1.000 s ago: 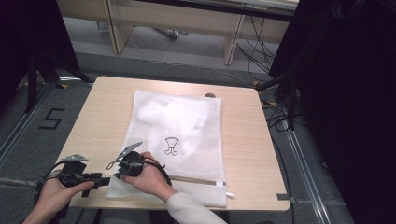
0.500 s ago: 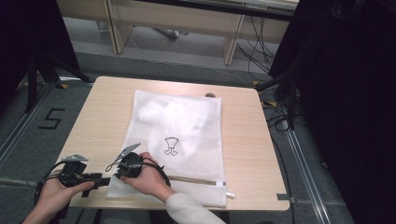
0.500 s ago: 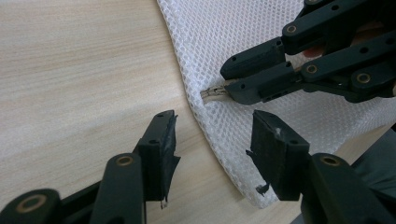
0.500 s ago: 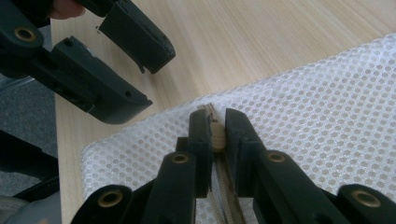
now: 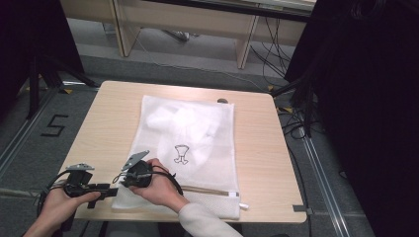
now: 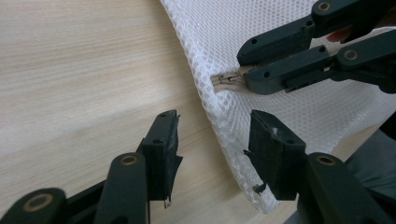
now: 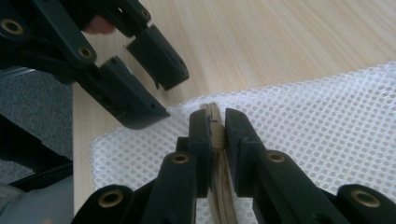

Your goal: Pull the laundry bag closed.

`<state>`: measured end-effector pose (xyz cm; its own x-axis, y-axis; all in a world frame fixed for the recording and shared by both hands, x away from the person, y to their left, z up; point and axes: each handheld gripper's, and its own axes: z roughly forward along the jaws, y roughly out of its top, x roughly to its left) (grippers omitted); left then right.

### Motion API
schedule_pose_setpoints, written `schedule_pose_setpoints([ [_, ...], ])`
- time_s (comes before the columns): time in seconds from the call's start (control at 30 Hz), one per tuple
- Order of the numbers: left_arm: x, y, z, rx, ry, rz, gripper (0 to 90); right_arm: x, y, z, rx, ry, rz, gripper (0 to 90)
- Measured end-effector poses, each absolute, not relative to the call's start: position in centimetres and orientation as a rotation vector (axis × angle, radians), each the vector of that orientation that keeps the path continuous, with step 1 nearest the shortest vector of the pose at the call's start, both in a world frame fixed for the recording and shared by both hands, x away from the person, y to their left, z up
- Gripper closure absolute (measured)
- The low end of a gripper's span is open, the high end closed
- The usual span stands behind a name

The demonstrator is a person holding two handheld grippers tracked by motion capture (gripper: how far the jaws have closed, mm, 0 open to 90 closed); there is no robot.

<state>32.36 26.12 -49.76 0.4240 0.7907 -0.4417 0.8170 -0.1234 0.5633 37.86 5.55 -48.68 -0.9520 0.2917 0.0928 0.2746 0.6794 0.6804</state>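
A white mesh laundry bag [image 5: 207,123] with pale clothing inside lies flat on the wooden table [image 5: 108,113]. Its beige zipper [image 5: 207,190] runs along the near edge. My right gripper [image 7: 215,126] is shut on the zipper pull [image 6: 226,79] at the bag's near left corner; in the high view this right gripper [image 5: 124,178] sits under a hand reaching across. My left gripper [image 6: 215,144] stands open, its jaws on either side of the bag's corner edge, just below the pull. From above, the left gripper [image 5: 111,191] is by the table's front left edge.
The table's front edge [image 5: 197,217] runs just behind both hands. A small dark object [image 5: 222,100] lies by the bag's far edge. Bare wood lies left and right of the bag. Cables [image 5: 296,123] and a black curtain stand to the right.
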Motion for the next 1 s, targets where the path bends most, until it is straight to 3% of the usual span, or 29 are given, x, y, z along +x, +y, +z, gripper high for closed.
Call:
schedule_pose_setpoints([
  [0.63,33.7,25.1,-50.1,1.862,1.314,-0.182,61.2,37.6,4.7,-46.9,0.418,2.817,1.199,82.3],
  [1.0,33.8,25.0,-50.0,1.866,1.287,-0.205,75.0,37.5,4.6,-46.5,0.434,2.811,1.208,82.3],
])
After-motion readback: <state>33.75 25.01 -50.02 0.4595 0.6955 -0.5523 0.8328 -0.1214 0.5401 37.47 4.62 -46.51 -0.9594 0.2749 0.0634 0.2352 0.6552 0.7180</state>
